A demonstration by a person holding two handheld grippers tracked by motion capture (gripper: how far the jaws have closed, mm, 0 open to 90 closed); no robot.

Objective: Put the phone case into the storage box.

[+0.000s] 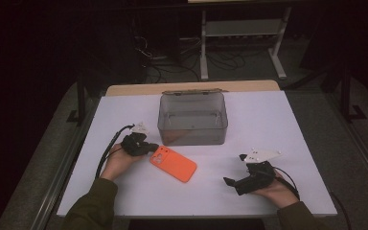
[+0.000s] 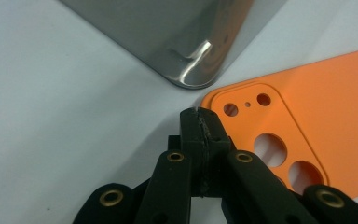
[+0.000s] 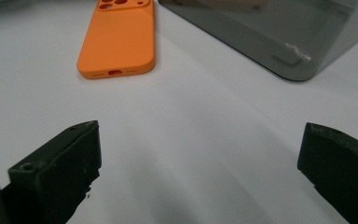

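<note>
Left tongs (image 2: 200, 122) pinched, matte orange phone case (image 2: 307, 116)

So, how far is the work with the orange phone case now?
Done: nothing visible yet; the orange phone case lies flat on the table, outside the grey box. In hand: the left gripper, jaws shut, sits at the case's camera corner, whether touching is unclear; the right gripper waits open, apart from it. Left: probably gripping the case and moving it, perhaps into the box.
</note>
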